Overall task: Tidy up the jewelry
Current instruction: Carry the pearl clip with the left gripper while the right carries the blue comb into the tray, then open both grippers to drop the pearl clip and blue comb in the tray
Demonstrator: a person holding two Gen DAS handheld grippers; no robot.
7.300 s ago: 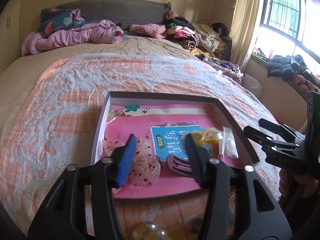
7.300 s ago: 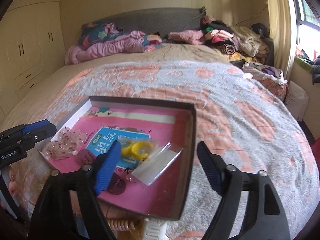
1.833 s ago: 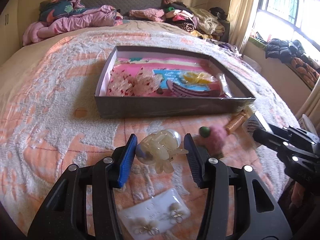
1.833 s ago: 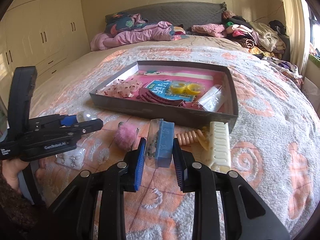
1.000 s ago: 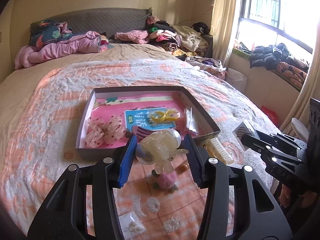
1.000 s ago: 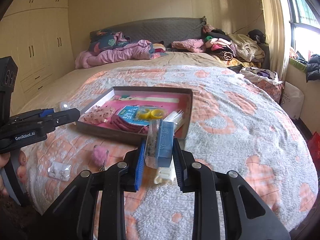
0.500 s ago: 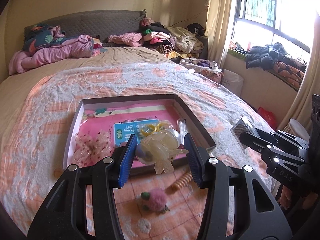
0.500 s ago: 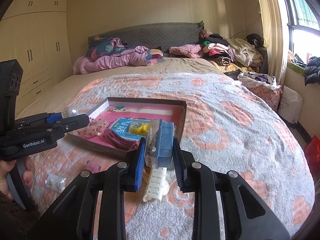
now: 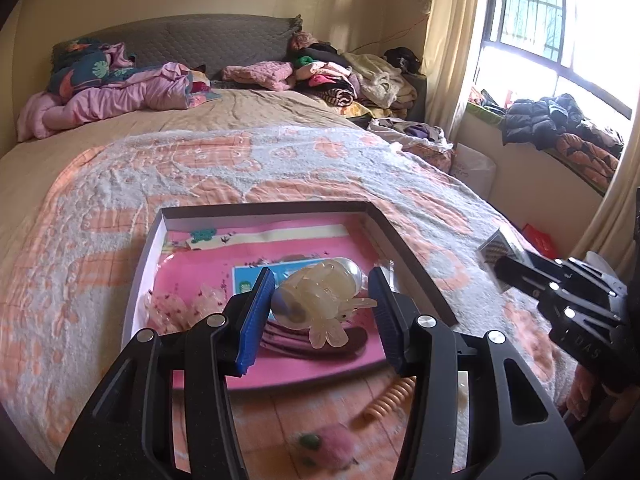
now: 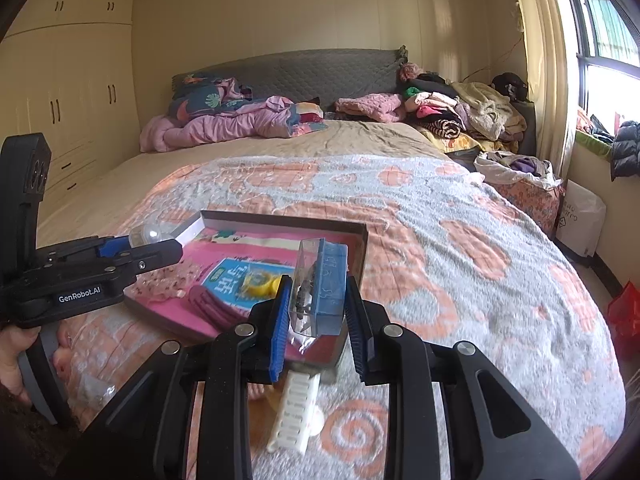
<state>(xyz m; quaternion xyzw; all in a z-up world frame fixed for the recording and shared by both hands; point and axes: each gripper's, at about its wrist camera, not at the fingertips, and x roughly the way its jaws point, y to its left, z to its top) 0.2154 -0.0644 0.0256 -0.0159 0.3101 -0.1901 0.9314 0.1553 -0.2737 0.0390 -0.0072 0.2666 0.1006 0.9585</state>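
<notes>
Two tools are in view, and each of yours has hold of something. Your left tool point(image 9: 322, 308) is closed partway on a translucent cream hair claw with a pearl-like ball point(image 9: 320, 294); the claw sits between the blue pads, its prongs hanging below them. Your right tool point(image 10: 316, 316) is closed narrowly on a small clear case with a blue insert point(image 10: 322, 292), held upright between the pads, its top rising above them.

Both held pieces hang over the tray point(image 9: 408, 264), a shallow dark-walled box with a pink lining that rests on the peach-and-grey blanket point(image 9: 120, 184) of the bed. The hair claw is above the near middle of the tray. The clear case is above the tray's near right corner, as seen from the right wrist.

Inside the tray lie a blue card point(image 10: 232, 280), a yellow ring piece point(image 10: 262, 282), a maroon comb-like clip point(image 9: 320, 340) and speckled clear pouches point(image 9: 176, 308).

On the blanket, outside the tray's near wall, lie a coiled orange hair tie point(image 9: 386, 400), a pink pompom point(image 9: 332, 446), blurred, and a white ribbed clip point(image 10: 294, 414), directly below your right tool. Whether the clip touches the tray cannot be told.
</notes>
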